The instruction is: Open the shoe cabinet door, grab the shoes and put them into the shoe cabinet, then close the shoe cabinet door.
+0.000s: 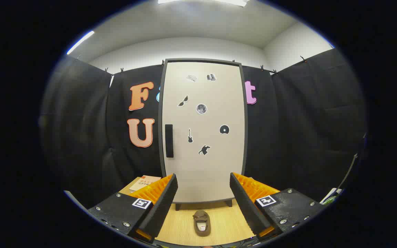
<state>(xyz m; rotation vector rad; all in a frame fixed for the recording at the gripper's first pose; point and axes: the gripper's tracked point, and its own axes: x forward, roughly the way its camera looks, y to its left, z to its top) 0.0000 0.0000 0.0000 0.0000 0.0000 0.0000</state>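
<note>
Gripper view: the gripper (203, 193) is spread wide and holds nothing; its 2 fingers frame the lower part of the shoe cabinet (203, 131) ahead. The cabinet door (215, 165) is fully closed, so its contents cannot be told. A dark vertical handle (169, 140) sits on the door's left side, at about mid-height. 1 shoe (202, 223) (a brown slipper, toe pointing at the cabinet) lies on the wooden worktop (226, 224) between the fingers, just in front of the cabinet's feet and not touching either finger. A book (144, 182) lies beside the cabinet, beyond the left finger.

Step in hand, by judgement: step 1, door opening, not yet begun. The next move calls for raising the gripper to the handle, closing both fingers on it, and pulling the door outward along its hinge arc.
</note>
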